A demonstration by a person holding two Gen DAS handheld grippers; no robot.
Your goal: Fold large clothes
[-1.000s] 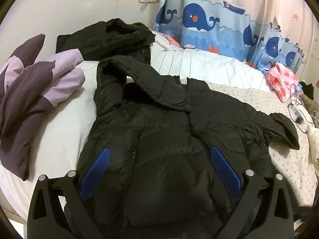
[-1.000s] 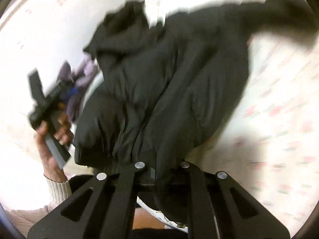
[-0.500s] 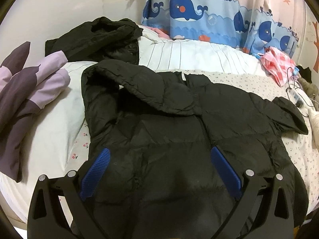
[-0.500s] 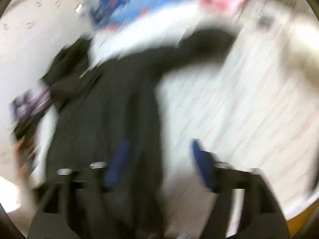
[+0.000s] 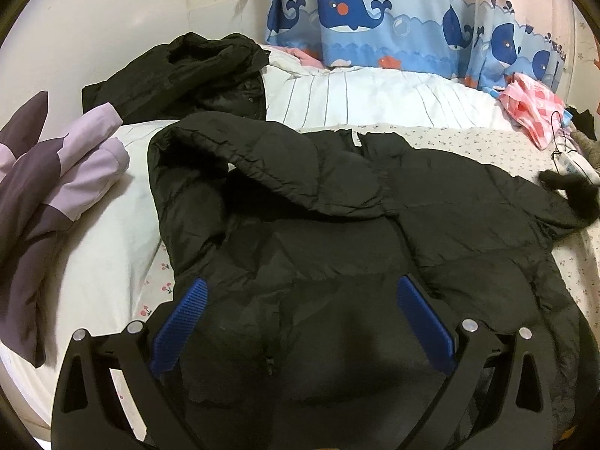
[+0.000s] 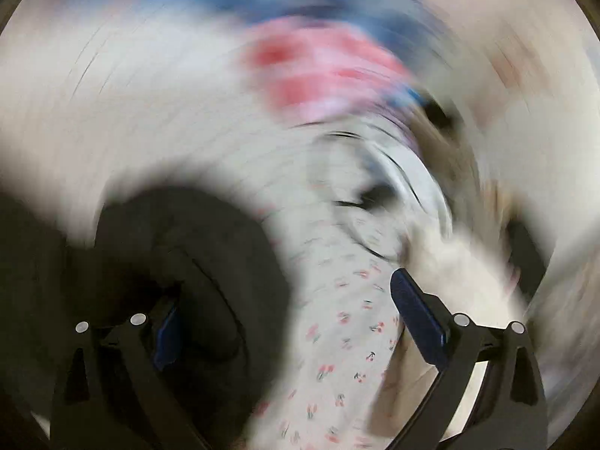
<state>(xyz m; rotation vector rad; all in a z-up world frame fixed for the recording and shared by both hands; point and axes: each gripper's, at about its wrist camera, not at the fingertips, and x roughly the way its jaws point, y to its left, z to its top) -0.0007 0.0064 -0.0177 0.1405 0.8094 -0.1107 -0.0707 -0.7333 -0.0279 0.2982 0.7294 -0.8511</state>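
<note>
A black hooded puffer jacket (image 5: 337, 232) lies spread on the bed, hood toward the far side, one sleeve reaching right. My left gripper (image 5: 300, 288) is open and empty, hovering over the jacket's lower body. The right wrist view is heavily blurred by motion. My right gripper (image 6: 285, 292) is open; its left finger sits over a dark rounded end of the jacket (image 6: 180, 262), its right finger over the cherry-print sheet (image 6: 337, 337). I cannot tell if it touches the cloth.
A second black jacket (image 5: 187, 71) lies crumpled at the back left. A purple garment (image 5: 48, 195) lies at the left edge. A striped white duvet (image 5: 375, 93), pink cloth (image 5: 532, 105) and cables (image 5: 566, 157) lie at the back right. A whale curtain (image 5: 393, 15) hangs behind.
The right gripper let go of the jacket, opened, and swung right toward the sleeve end. The left gripper view shifted slightly; the right sleeve now lies stretched out further right.
</note>
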